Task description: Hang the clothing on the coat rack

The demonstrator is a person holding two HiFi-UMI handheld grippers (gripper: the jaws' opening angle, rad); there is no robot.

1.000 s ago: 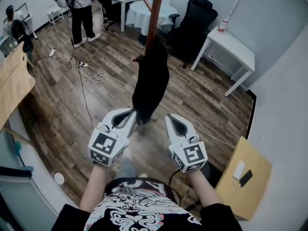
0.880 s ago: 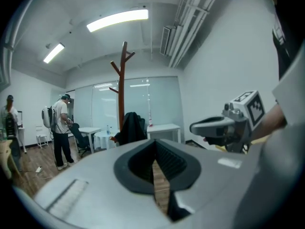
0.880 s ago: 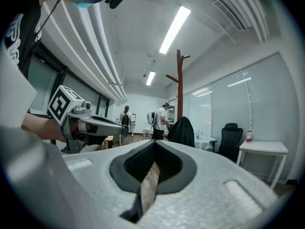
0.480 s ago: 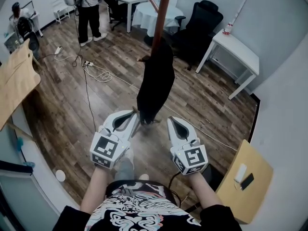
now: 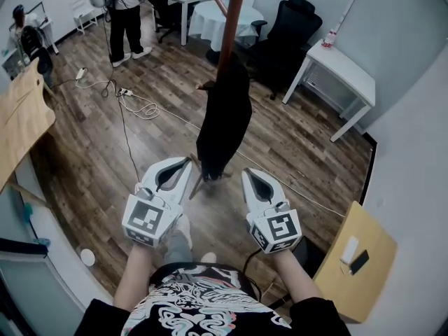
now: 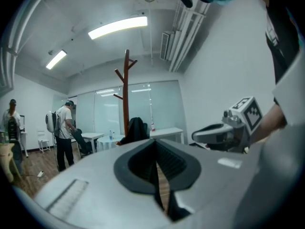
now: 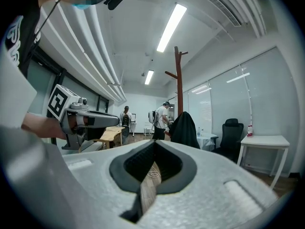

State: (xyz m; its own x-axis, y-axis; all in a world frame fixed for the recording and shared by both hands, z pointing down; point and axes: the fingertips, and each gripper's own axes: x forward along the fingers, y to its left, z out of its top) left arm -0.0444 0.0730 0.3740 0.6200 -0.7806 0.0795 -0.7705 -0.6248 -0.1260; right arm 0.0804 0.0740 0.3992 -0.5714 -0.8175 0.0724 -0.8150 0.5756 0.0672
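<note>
Clothing (image 5: 222, 121) — dark, folds indistinct

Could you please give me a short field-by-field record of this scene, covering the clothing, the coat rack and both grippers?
clothing: black garment, hanging on the coat rack
coat rack: brown wooden pole, upright on the wood floor
left gripper: shut, empty, short of the garment
right gripper: shut, empty, short of the garment
task state: garment already on the rack
background: white table, black office chair, a person standing far back
</note>
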